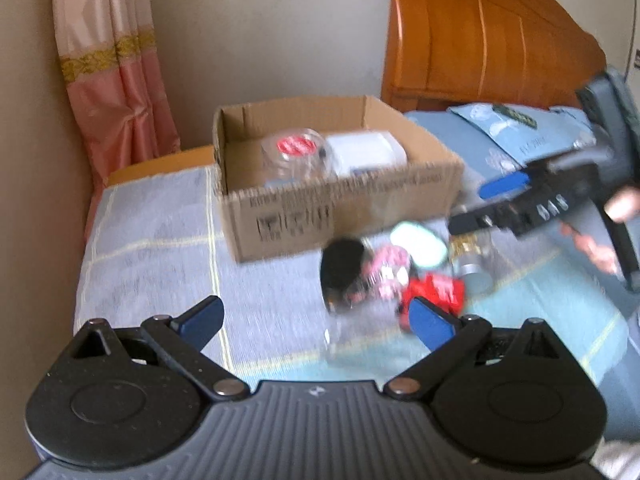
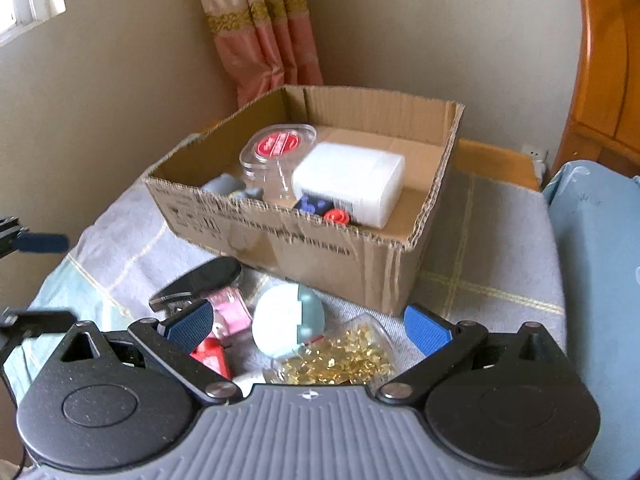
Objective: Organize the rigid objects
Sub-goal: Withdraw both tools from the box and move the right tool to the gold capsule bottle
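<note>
An open cardboard box (image 2: 320,248) stands on the cloth-covered table and also shows in the left wrist view (image 1: 340,208). In it lie a clear jar with a red lid (image 2: 276,148), a white packet (image 2: 352,184) and small blue and red parts. In front of the box lie a black oval object (image 2: 204,276), a pink item (image 2: 230,312), a white-and-teal round case (image 2: 288,320), a red item (image 2: 210,356) and a bag of gold pins (image 2: 340,360). My right gripper (image 2: 308,328) is open just above this pile. My left gripper (image 1: 320,320) is open near the pile.
A pink curtain (image 2: 264,32) hangs in the corner behind the box. A wooden headboard (image 1: 480,40) and a blue bed (image 2: 600,280) lie to the right. The wall runs along the table's left side.
</note>
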Motion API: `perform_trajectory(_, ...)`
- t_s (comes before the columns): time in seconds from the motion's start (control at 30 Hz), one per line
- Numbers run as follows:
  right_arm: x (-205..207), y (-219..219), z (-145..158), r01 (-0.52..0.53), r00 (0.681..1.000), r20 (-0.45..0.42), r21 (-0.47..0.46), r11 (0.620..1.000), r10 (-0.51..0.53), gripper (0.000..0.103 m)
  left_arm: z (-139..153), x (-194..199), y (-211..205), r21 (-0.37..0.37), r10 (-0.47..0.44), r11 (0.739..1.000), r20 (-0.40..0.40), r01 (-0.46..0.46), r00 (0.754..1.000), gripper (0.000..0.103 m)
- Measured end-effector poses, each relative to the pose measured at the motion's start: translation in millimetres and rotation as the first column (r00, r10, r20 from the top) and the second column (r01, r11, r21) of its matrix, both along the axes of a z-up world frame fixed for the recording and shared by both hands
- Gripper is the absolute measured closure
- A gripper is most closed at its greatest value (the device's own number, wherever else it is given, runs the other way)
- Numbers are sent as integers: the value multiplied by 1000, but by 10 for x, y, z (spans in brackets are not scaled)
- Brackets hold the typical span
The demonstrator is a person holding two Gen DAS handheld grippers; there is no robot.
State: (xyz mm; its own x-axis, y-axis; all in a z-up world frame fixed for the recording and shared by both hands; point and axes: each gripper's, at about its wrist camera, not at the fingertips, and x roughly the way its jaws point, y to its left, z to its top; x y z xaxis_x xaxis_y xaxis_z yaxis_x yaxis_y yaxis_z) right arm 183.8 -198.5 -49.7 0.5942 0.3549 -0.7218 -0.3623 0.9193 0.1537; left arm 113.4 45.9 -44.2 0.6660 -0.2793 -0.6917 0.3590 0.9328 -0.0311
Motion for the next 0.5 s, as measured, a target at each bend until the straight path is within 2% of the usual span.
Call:
perform_trajectory(0.17, 61, -11, -129, -34, 999, -35, 47, 998, 36, 0, -105, -229, 15, -9, -55, 998, -28, 55, 998, 4)
perform_trajectory(0.37, -122, 12, -158, -83, 992, -94, 21, 996, 85, 0, -199, -304, 24, 10, -85, 996, -51, 86, 995, 4)
perform_trajectory(0.5, -320, 55, -203, -63, 990, -124, -10, 998, 62, 0, -239, -293, 25, 3, -94, 996, -52, 95, 994, 4)
